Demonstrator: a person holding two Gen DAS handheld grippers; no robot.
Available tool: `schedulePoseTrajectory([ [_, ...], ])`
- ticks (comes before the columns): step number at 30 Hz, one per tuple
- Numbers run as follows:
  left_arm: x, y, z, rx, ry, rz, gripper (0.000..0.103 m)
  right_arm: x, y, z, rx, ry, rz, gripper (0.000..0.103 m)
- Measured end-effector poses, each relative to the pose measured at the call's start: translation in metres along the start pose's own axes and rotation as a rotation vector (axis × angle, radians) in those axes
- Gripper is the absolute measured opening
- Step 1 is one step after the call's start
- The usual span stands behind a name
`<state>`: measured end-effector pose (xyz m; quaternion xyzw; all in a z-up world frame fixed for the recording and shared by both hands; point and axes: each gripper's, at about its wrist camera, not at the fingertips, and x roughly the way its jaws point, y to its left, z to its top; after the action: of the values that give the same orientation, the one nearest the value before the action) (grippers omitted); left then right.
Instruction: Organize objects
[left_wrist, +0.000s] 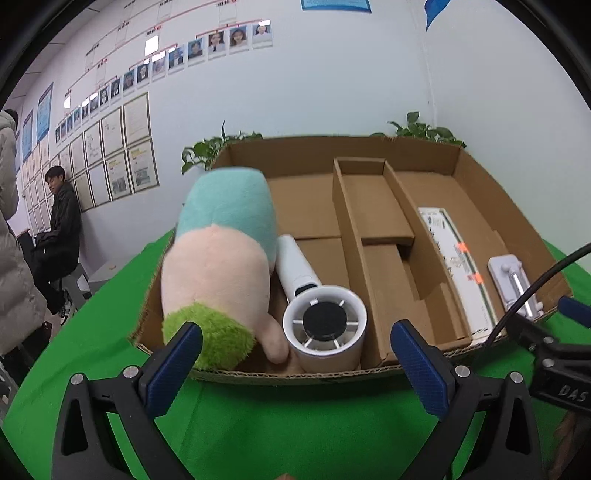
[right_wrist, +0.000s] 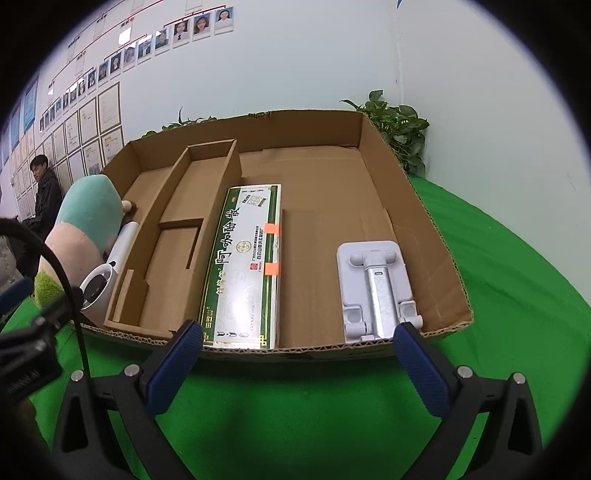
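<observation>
Green desk (left_wrist: 258, 424), cardboard tray (right_wrist: 424, 206) looks sorted w/ plush toy (left_wrist: 221, 258), handheld fan (left_wrist: 321, 325), medicine box (right_wrist: 247, 266), phone stand (right_wrist: 376, 288); left claw (left_wrist: 295, 365) and right claw (right_wrist: 299, 362) both released, empty: back off level, don't clip the rim.

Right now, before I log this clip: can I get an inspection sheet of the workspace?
Surface: green cloth under a cardboard tray.
Job's things: plush and fan in the tray's left section; green box and white stand in the right; middle divider holds nothing.
Clutter: nothing seen.
Tools: left tool and right tool both open, holding nothing.
Cables: black cable by the right tool.
Surroundings: plants, wall photos, seated person.
</observation>
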<state>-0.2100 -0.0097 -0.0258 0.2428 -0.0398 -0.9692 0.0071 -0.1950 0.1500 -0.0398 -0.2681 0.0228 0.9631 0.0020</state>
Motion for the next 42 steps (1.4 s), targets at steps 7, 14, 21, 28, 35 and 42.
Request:
schedulePoseTrajectory([
  [7,0.017,-0.004,0.003,0.032,0.036,0.039,0.103,0.006,0.011,0.000,-0.053,0.022,-0.049,0.103],
  [14,0.026,-0.007,0.004,0.057,0.060,0.066,0.103,0.007,0.013,-0.001,-0.073,0.027,-0.060,0.103],
  [21,0.035,-0.004,0.005,0.049,0.082,0.076,0.103,0.007,0.013,-0.001,-0.073,0.027,-0.060,0.103],
  [28,0.040,-0.002,0.005,0.044,0.094,0.071,0.103,0.007,0.013,-0.001,-0.073,0.027,-0.060,0.103],
  [35,0.041,-0.002,0.006,0.043,0.094,0.072,0.103,0.007,0.013,-0.001,-0.073,0.027,-0.060,0.103],
  [42,0.042,-0.002,0.005,0.040,0.093,0.071,0.103,0.007,0.013,-0.001,-0.074,0.027,-0.060,0.103],
])
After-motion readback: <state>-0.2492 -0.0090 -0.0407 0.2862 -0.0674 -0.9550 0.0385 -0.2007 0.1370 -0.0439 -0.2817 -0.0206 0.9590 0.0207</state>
